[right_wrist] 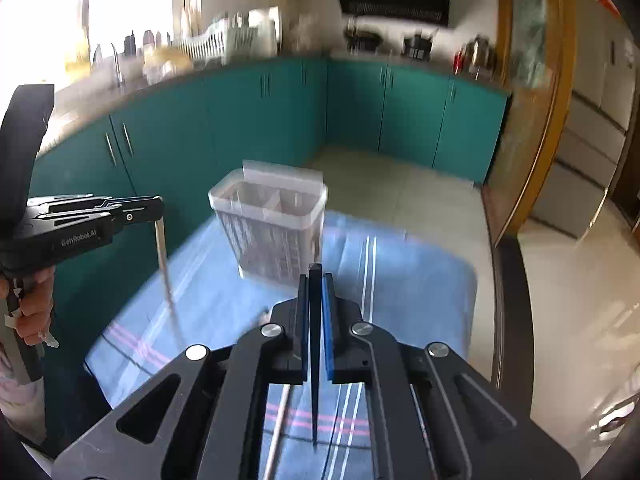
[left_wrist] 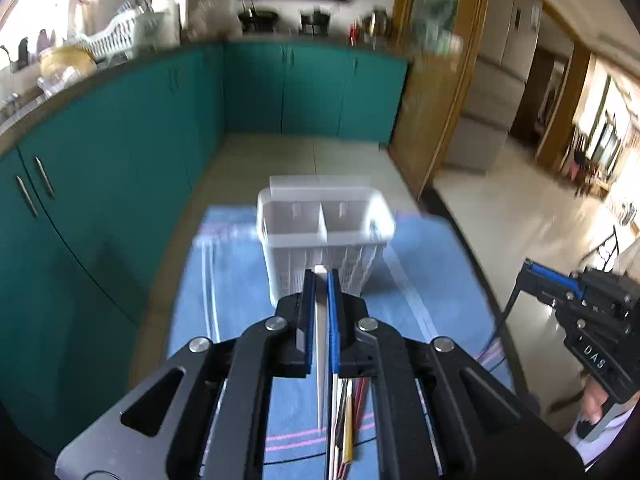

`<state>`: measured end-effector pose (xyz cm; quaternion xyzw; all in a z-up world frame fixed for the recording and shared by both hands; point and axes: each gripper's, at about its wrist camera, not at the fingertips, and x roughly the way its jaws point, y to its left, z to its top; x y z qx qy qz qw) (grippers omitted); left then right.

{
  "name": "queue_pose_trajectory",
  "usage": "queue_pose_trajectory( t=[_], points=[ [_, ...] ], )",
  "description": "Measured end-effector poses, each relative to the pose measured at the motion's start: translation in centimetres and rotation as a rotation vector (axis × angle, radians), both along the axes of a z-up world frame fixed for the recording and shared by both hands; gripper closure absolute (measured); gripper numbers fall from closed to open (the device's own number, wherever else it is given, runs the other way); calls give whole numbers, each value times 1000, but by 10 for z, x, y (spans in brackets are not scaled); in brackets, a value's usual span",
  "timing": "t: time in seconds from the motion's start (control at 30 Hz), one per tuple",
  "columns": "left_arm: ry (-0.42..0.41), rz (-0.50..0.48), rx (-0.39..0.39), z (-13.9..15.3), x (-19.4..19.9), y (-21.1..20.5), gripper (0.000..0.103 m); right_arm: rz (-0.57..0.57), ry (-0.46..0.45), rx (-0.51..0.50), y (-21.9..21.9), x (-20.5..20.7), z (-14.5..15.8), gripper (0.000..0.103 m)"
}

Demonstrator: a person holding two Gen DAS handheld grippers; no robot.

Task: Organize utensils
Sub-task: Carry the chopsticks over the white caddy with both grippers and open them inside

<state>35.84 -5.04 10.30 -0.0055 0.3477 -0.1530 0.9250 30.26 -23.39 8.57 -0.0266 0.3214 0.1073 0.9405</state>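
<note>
**Both tools grip a chopstick before the white caddy**

Left wrist view: the left tool (left_wrist: 321, 280) is clamped on a white chopstick (left_wrist: 320, 344); the white caddy (left_wrist: 324, 236) stands just ahead on the blue cloth (left_wrist: 224, 300).

Right wrist view: the right tool (right_wrist: 316, 280) is clamped on a dark chopstick (right_wrist: 315, 360); a spare chopstick (right_wrist: 278, 428) lies on the cloth below.

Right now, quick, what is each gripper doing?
Left gripper: closed on a white chopstick.
Right gripper: closed on a black chopstick.
</note>
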Motion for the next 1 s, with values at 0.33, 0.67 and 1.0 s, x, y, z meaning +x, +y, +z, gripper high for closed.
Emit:
queue_pose_trajectory(
  t=[0.33, 0.67, 1.0],
  points=[
    [-290, 154, -192, 105, -3, 28, 97, -73, -359, 25, 10, 9, 90, 96],
    [-359, 340, -209, 106, 56, 35, 97, -39, -445, 56, 43, 66, 85, 96],
    [-230, 305, -151, 29, 88, 18, 96, -35, -300, 44, 57, 106, 28, 96]
  ],
)
